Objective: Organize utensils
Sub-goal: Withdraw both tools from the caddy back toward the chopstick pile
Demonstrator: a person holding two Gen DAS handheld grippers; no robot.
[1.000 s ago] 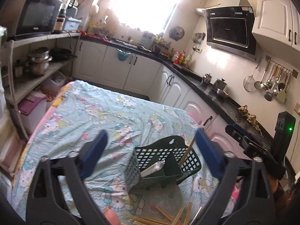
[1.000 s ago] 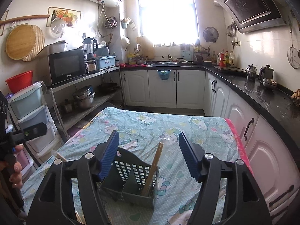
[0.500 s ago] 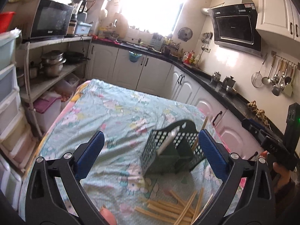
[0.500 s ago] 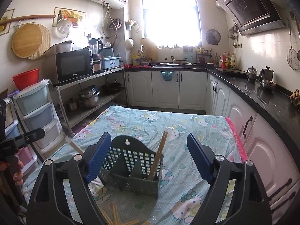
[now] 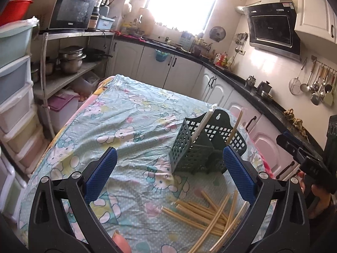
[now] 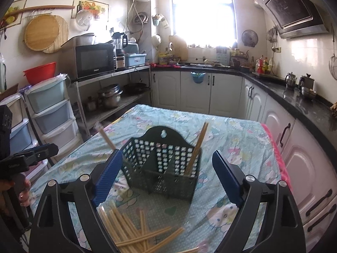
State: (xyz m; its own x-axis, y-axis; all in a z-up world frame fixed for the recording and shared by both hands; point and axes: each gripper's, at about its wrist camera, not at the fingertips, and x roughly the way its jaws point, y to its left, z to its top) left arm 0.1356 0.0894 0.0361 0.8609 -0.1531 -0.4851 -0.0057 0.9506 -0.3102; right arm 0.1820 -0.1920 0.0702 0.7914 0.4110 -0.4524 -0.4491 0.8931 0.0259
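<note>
- The dark green utensil caddy (image 6: 162, 164) stood upright on the table (image 5: 126, 113), on a pale blue cartoon-print cloth, toward the table's right side as the person faced it.
- Inside it, one pair of wooden chopsticks (image 6: 197, 147) leaned in the right-hand compartment, tips poking up above the rim.
- A wrapped chopstick (image 5: 203, 123) slanted out of the left-hand compartment, its top sticking up past the caddy's arched back panel.
- The loose chopsticks (image 5: 210, 215) lay in a scattered heap on the cloth, just in front of the caddy and nearer the person, not touching it.
- The left gripper (image 5: 168, 175) hung above the near part of the table with its blue pads spread wide and nothing between them; the heap sat low in its view, the caddy near its right pad.
- The right gripper (image 6: 167, 179) was likewise spread wide and empty, framing the caddy between its pads without touching it.
- In the right wrist view, the chopstick heap lay below and slightly left of that gripper's opening.
- Around the room: a microwave (image 6: 94, 61) on the metal shelf at the left, steel pots (image 5: 70, 60) on the shelf below it, and a range hood (image 5: 271, 29) on the right wall above the dark counter.
</note>
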